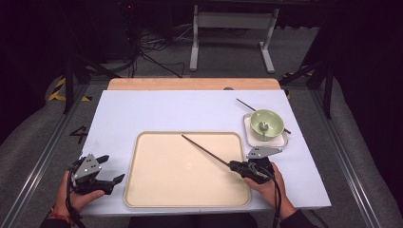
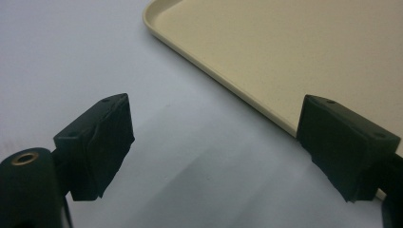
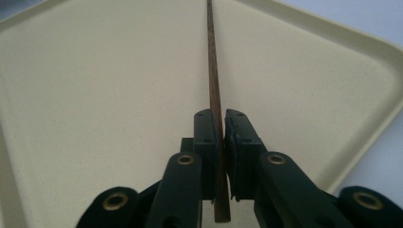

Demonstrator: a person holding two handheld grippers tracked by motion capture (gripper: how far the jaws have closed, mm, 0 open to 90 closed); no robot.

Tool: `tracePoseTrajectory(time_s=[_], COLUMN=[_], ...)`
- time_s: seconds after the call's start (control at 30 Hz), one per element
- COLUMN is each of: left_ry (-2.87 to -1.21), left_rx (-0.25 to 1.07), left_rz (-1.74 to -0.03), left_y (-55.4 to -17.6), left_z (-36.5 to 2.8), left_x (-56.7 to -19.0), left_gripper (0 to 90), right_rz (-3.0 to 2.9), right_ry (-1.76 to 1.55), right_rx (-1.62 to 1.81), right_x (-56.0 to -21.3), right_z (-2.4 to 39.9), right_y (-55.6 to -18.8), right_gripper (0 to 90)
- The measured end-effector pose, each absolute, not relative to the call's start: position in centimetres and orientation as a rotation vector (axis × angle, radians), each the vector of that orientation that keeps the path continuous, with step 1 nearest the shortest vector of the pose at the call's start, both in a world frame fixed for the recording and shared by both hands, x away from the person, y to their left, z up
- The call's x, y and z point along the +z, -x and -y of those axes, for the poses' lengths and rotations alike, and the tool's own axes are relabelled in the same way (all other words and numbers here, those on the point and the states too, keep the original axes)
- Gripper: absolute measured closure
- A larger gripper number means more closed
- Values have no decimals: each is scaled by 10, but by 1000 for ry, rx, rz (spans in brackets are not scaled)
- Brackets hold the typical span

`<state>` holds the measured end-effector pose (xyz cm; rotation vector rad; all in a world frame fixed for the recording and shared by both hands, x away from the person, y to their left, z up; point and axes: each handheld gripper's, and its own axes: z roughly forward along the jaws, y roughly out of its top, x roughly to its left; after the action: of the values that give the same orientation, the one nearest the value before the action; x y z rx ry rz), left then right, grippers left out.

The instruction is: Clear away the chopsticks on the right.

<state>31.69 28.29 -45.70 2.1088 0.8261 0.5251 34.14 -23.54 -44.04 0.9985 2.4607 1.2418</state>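
A dark wooden chopstick slants across the beige tray, its far tip toward the tray's back edge. My right gripper is low over the tray's right side and shut on the chopstick's near end. In the right gripper view the chopstick runs straight ahead from the right gripper, its pads close on either side of it above the tray. My left gripper stands open and empty on the table, left of the tray. In its own view the left gripper spans the tray's rim.
A green bowl with a small object inside sits on a white square plate at the right. A second chopstick lies partly under it. The white table top ends in a wooden strip at the back.
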Motion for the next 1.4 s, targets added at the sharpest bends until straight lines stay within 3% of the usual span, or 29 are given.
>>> tracePoseTrajectory(time_s=[0.87,1.4], left_ry=[-2101,-2137], left_rx=[530,522], left_rz=[-821,-804], left_y=[-312,-315], left_z=[-286,-279], left_x=[-456,-459], left_gripper=[127,127], right_rz=[-2194,-1922], right_ry=[-915,-1018], right_rx=[1342,1248], right_x=[-383,-343], right_z=[273,344], right_y=[-331,-329], right_gripper=[645,478])
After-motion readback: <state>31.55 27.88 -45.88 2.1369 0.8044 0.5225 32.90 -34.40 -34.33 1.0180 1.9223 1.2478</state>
